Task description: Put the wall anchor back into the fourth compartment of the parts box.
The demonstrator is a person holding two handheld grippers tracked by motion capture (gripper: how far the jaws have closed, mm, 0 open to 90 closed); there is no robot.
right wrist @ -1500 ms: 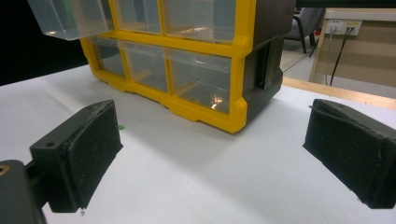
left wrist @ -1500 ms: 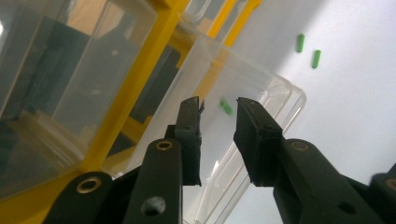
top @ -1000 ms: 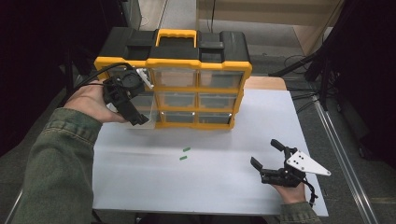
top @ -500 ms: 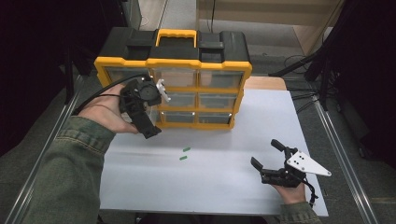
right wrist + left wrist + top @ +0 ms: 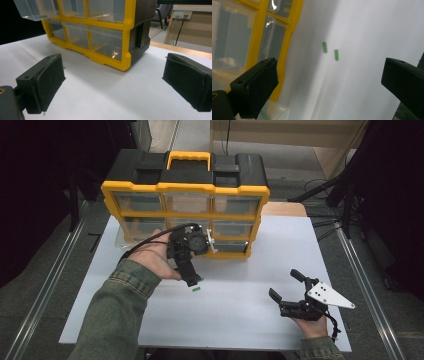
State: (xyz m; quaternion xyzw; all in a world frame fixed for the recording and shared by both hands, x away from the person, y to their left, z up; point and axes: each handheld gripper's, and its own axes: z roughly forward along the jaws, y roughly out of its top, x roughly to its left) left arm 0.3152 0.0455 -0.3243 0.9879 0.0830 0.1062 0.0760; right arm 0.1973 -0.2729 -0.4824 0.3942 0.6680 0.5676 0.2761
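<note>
A yellow and black organizer [image 5: 185, 195] with clear drawers stands upright at the back of the white table [image 5: 250, 270]. Two small green pieces [image 5: 325, 47] [image 5: 336, 55] lie on the table in front of it; one green piece [image 5: 196, 289] shows just below my left gripper. My left gripper [image 5: 192, 277] [image 5: 329, 82] hangs open over them, jaws wide apart and holding nothing. My right gripper [image 5: 285, 287] [image 5: 112, 82] rests open near the front right of the table, facing the organizer [image 5: 107, 37], with nothing between its jaws.
A clear drawer [image 5: 120, 237] [image 5: 35, 10] sticks out at the organizer's lower left. Metal rails [image 5: 45, 290] run along both sides of the table. A wooden surface [image 5: 285, 209] lies behind the table's right corner.
My left gripper has swung right and nearer, from the organizer's left edge to its front middle, over the green pieces. The right gripper has stayed put.
</note>
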